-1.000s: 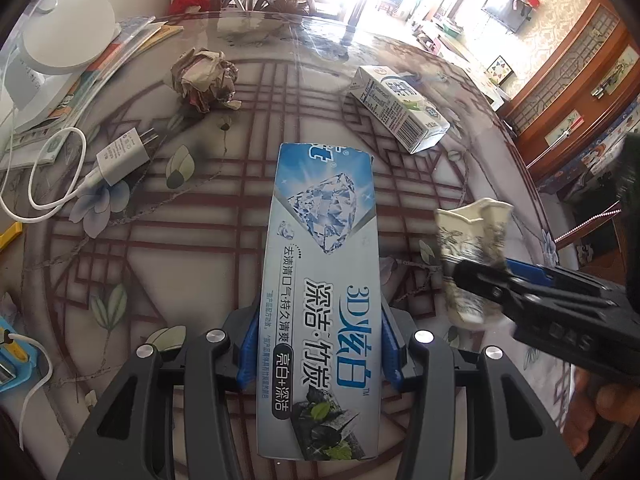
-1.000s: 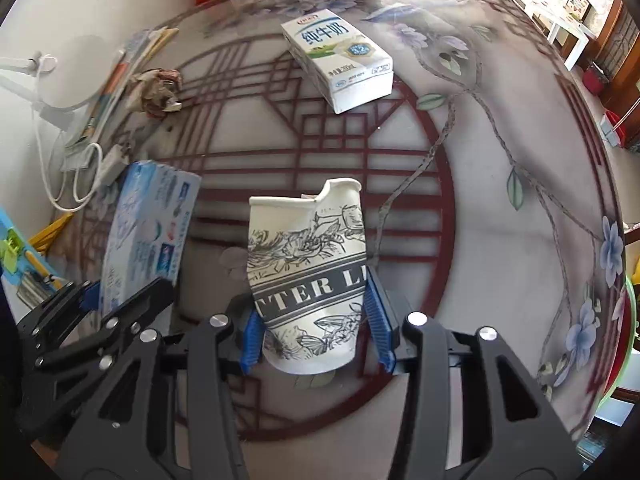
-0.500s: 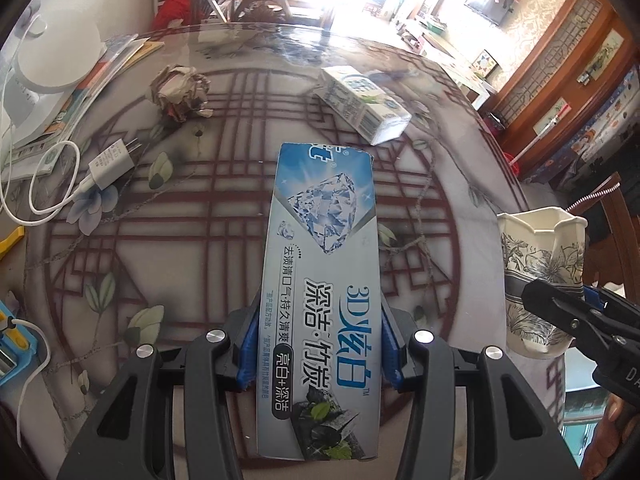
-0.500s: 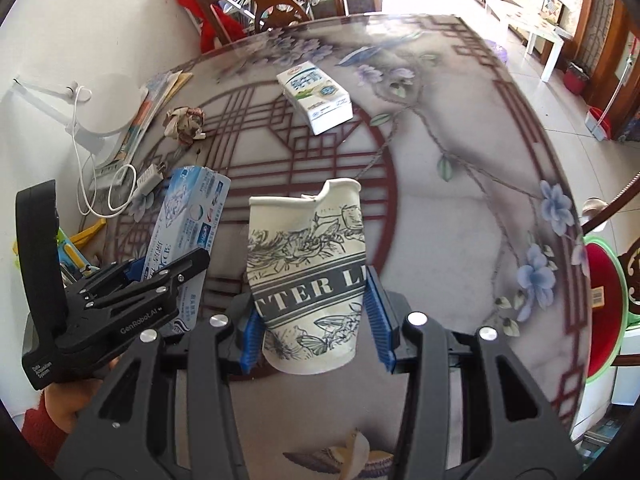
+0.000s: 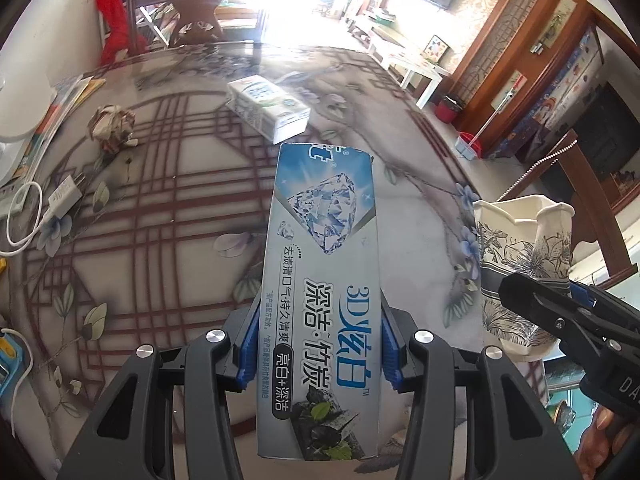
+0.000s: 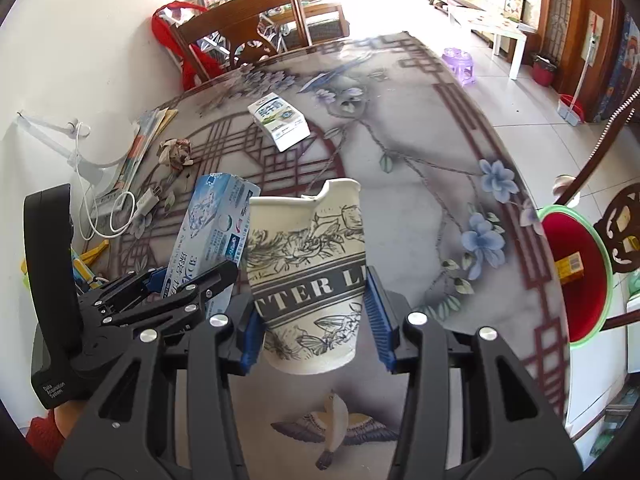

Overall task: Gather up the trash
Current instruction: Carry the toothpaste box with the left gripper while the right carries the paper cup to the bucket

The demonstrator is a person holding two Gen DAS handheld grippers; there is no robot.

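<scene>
Left gripper (image 5: 316, 354) clamped low on light, crushable toothpaste box (image 5: 324, 280), right gripper (image 6: 314, 318) pinching thin dented paper cup (image 6: 308, 276) mid-wall, at frame centre; gentle squeeze likely enough.

1. Round glass-topped table (image 5: 168, 208) with red lattice and painted flowers
2. White charger plug (image 5: 64, 200) with looped cable near the table's left edge
3. Wooden chair (image 6: 256, 36) behind the far rim, red bag (image 6: 188, 52) hanging on it
4. Purple stool (image 6: 458, 65) on the tiled floor
</scene>
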